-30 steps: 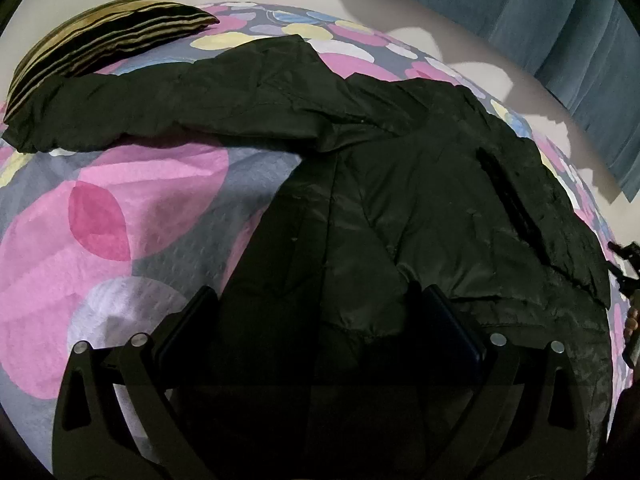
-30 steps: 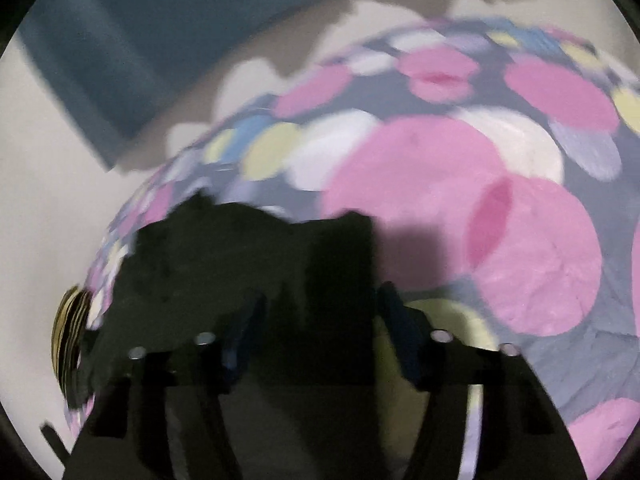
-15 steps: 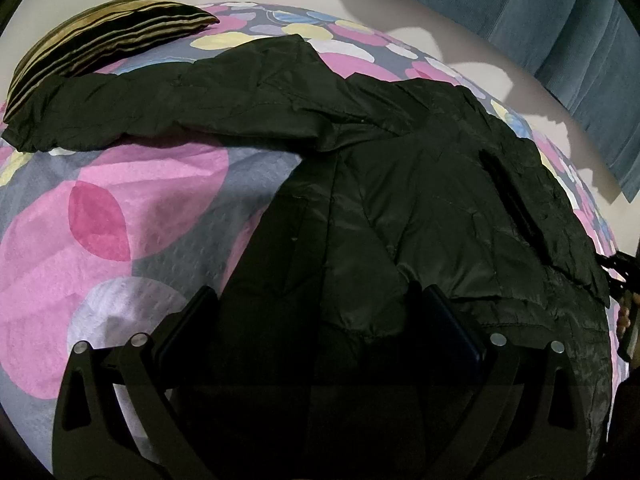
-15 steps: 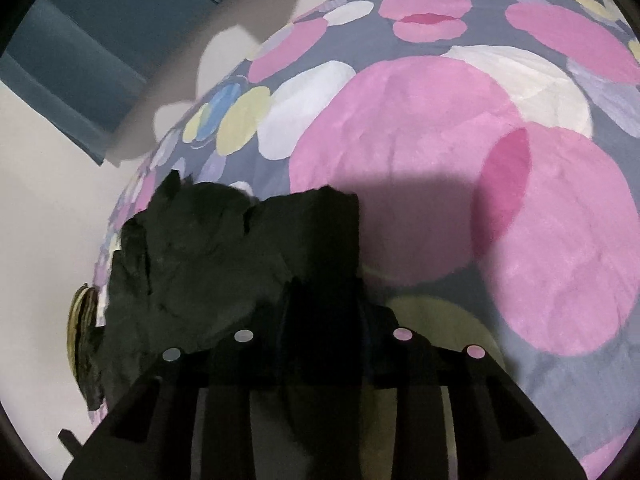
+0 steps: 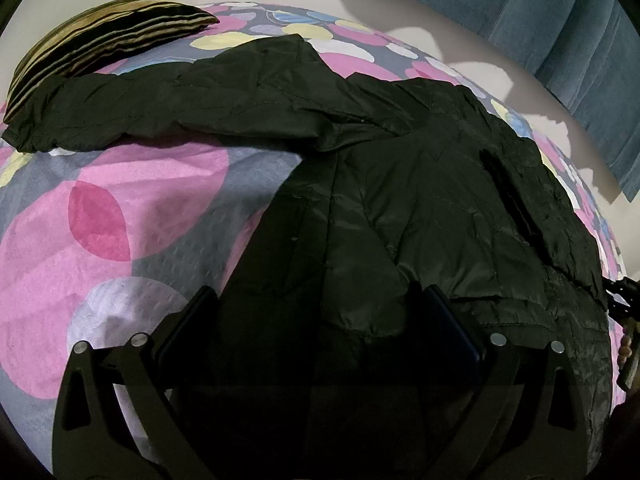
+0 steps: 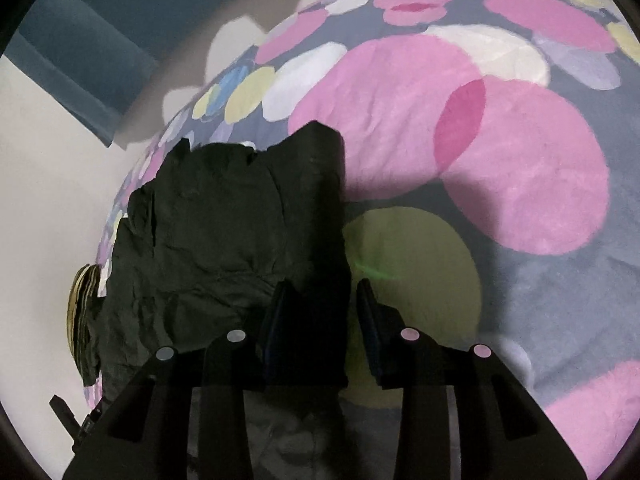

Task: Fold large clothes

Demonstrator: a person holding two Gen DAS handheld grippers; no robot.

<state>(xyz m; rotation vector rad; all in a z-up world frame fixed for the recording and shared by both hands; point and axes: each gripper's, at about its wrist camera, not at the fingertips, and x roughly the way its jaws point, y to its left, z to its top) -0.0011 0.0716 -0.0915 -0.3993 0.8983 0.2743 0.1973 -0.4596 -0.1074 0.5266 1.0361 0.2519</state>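
Handling the jacket: soft, slippery, bulky, likely light. Left gripper jaws spread over hem; right gripper jaws narrowed around hem edge, contact unclear. Grip seams.

The left gripper is matte black plastic: two angular arms with cut-out slots, each carrying a pair of round silver screw heads, ending in flat dark-blue pads. The right gripper has the same build, though its four screw heads look pale pinkish-white.
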